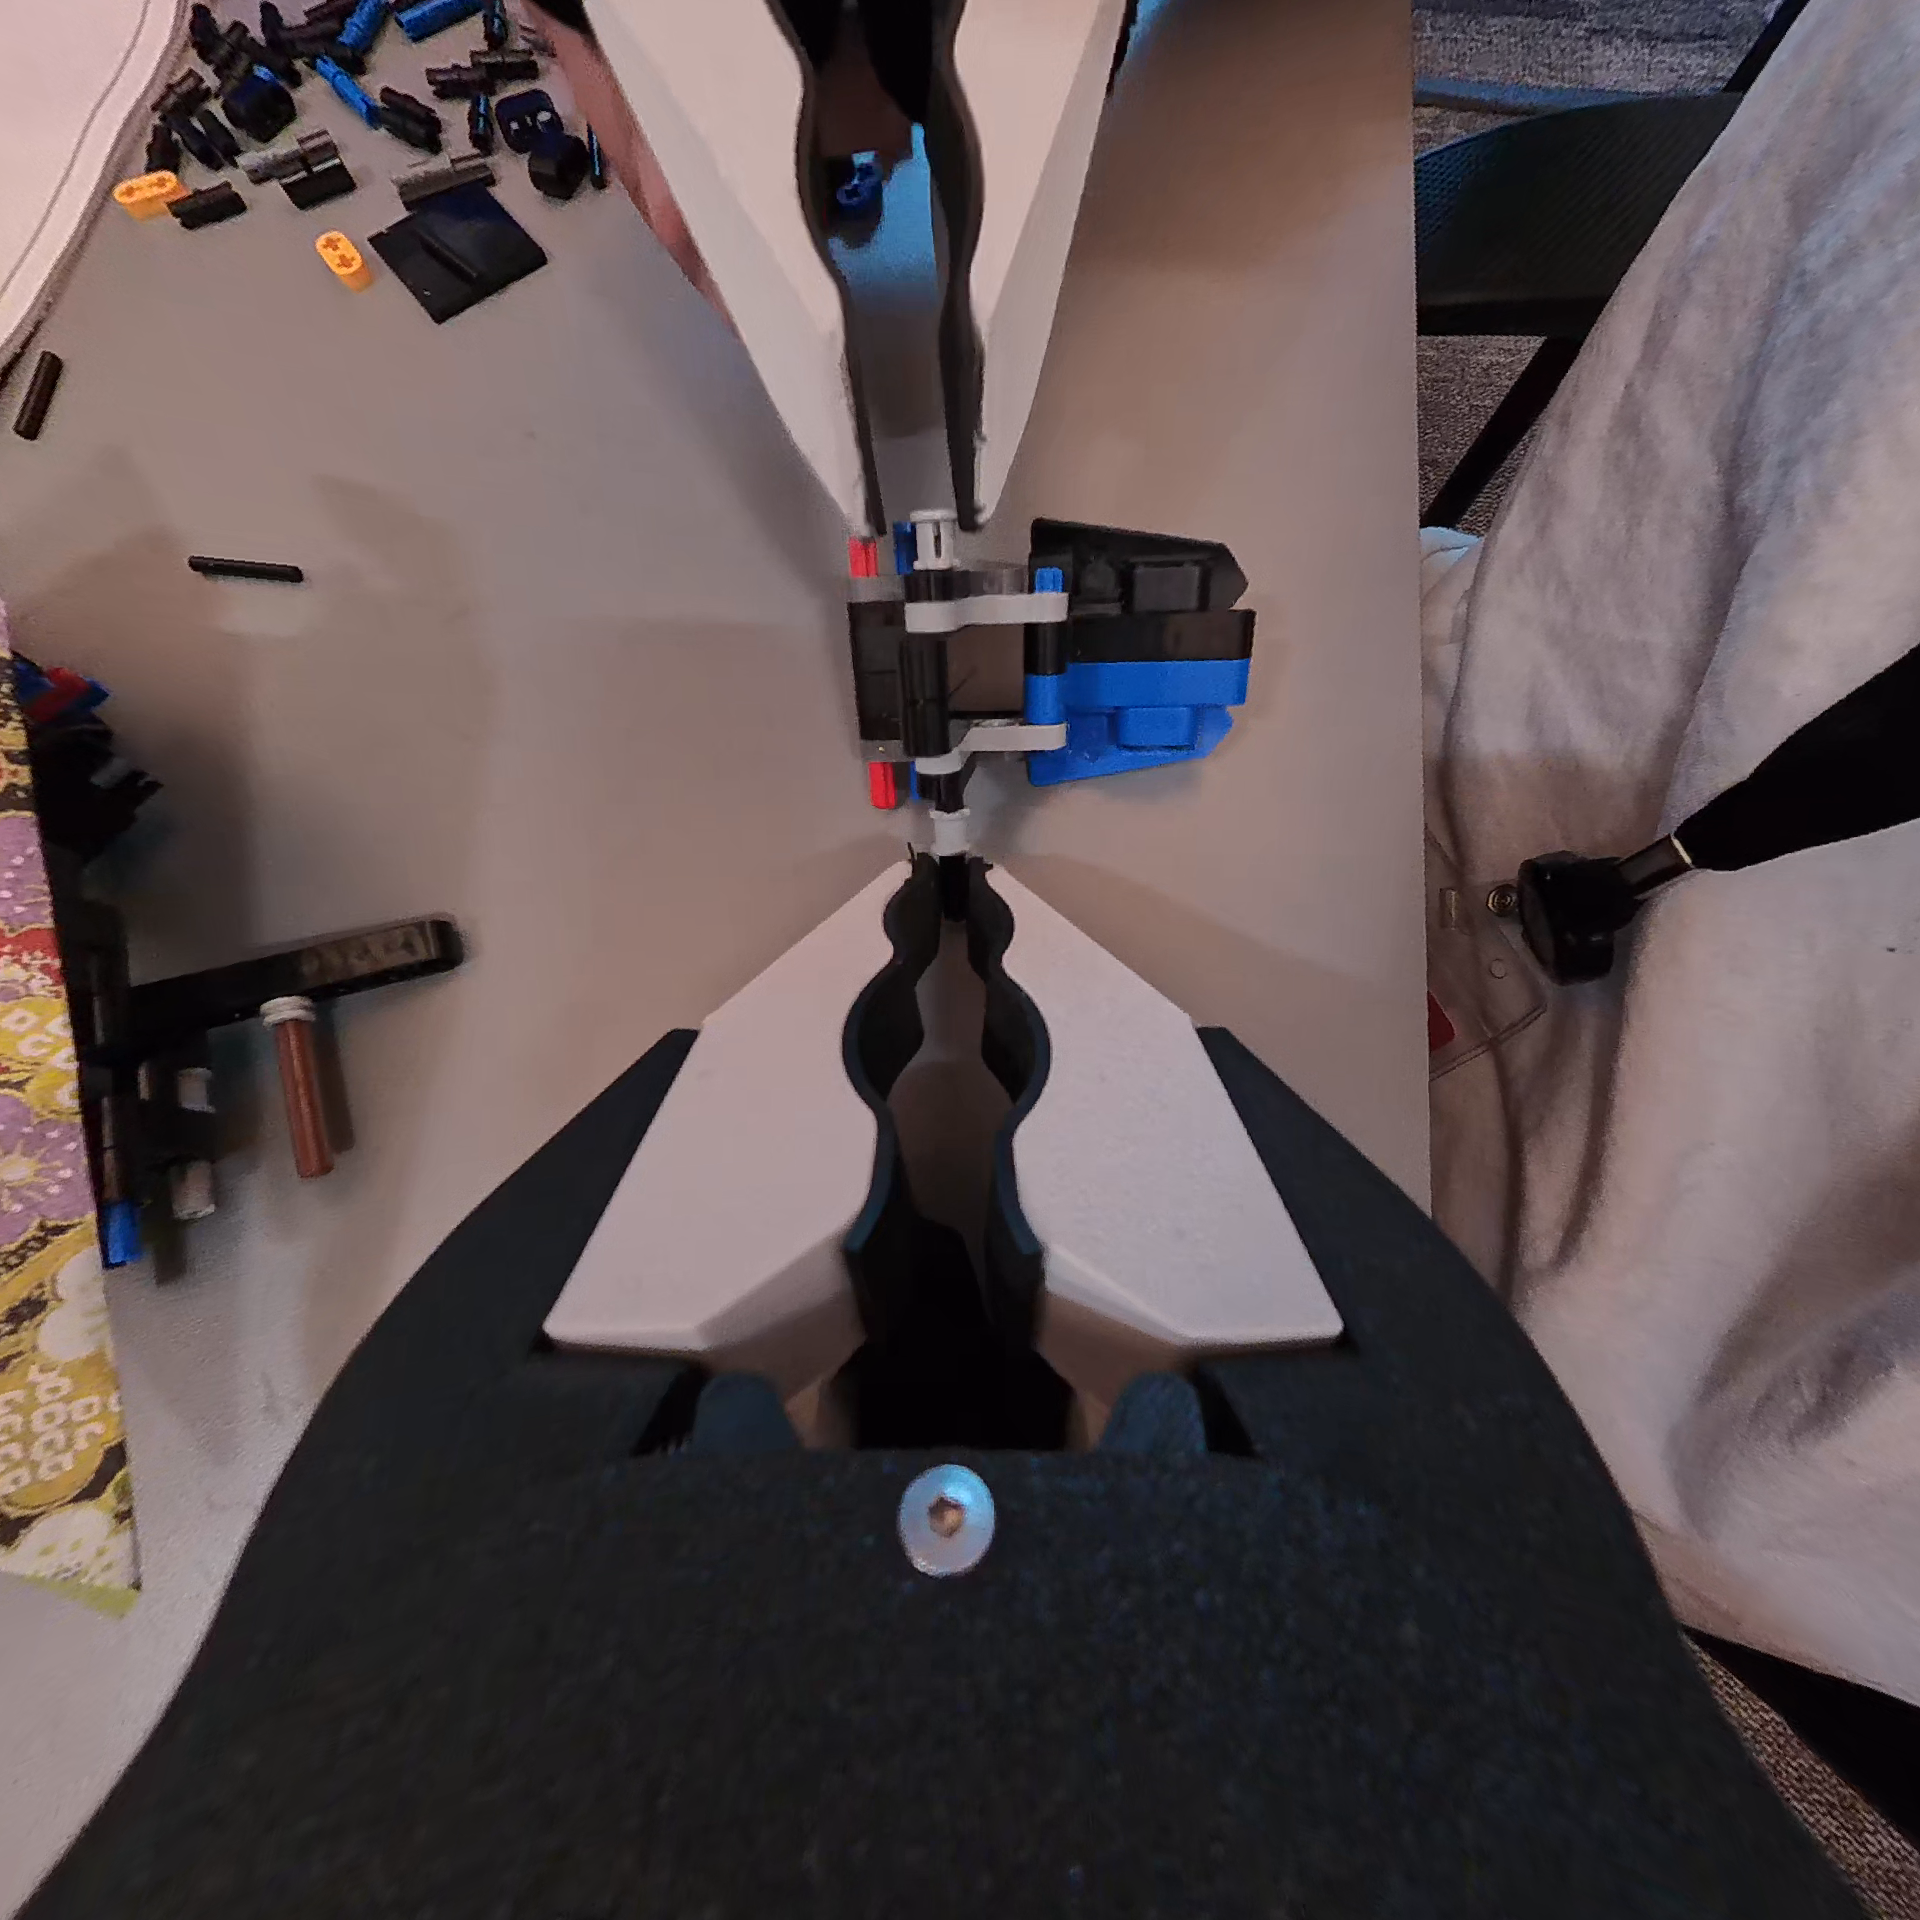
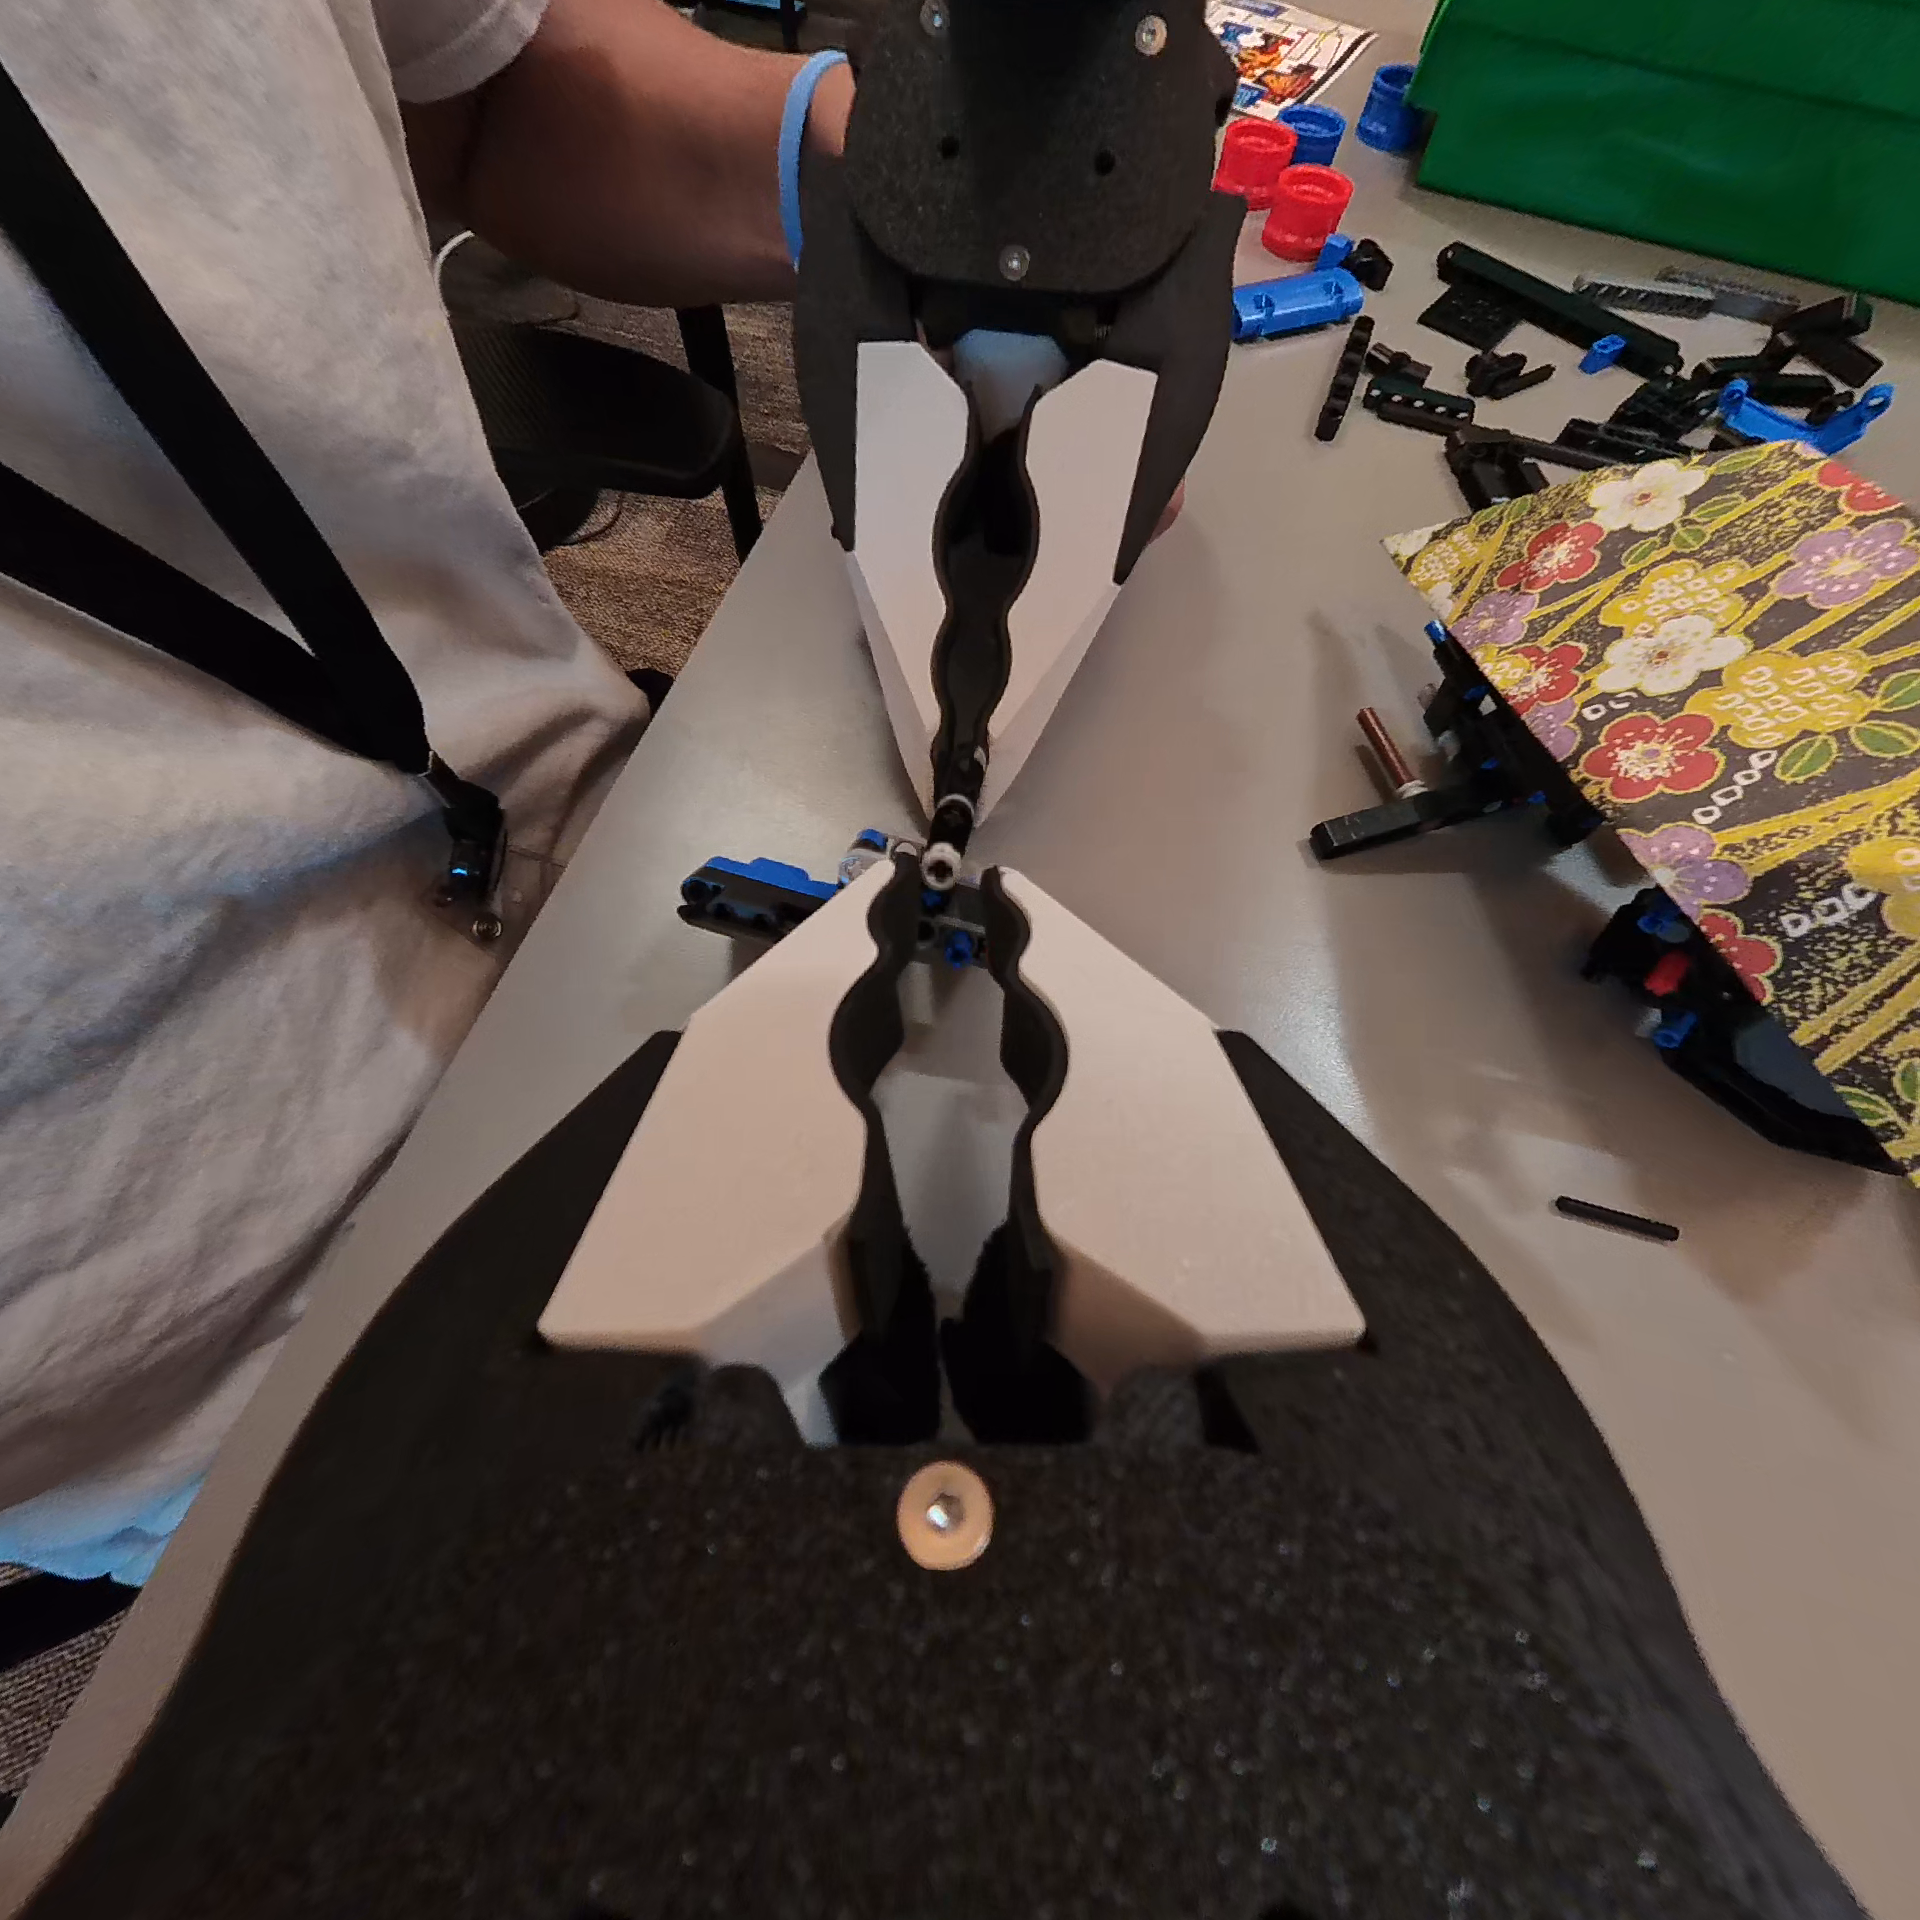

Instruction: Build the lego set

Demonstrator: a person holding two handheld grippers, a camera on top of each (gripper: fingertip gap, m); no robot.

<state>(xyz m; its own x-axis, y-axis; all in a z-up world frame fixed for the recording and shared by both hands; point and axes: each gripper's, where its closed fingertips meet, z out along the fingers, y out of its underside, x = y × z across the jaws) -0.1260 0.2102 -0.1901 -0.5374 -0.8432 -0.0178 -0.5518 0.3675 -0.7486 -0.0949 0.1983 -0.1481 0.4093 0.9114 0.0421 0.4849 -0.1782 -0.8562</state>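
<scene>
lego assembly (image 1: 1049, 665) of black, blue and grey pieces sits between the two grippers, just above the grey counter (image 1: 520, 675). left gripper (image 1: 951, 883) is clenched on the black rod with a white end that sticks out of the assembly's near side. right gripper (image 1: 925, 520) comes in from the opposite side, its tips at the white pin on the far end; whether it pinches the pin or only touches it i cannot tell.

in the right wrist view the right gripper (image 2: 940, 883) covers most of the assembly (image 2: 769, 888), so only a blue and black strip and a few small pins show; the left gripper (image 2: 961, 800) faces it, tips closed on the rod.

left wrist view alone shows a scatter of loose pieces (image 1: 343, 114) at top left. right wrist view alone shows red and blue wheel hubs (image 2: 1294, 171), a green box (image 2: 1683, 114), a flowered paper sheet (image 2: 1704, 675) over another black build, and a hand with a blue wristband (image 2: 800, 156) holding the left gripper.
</scene>
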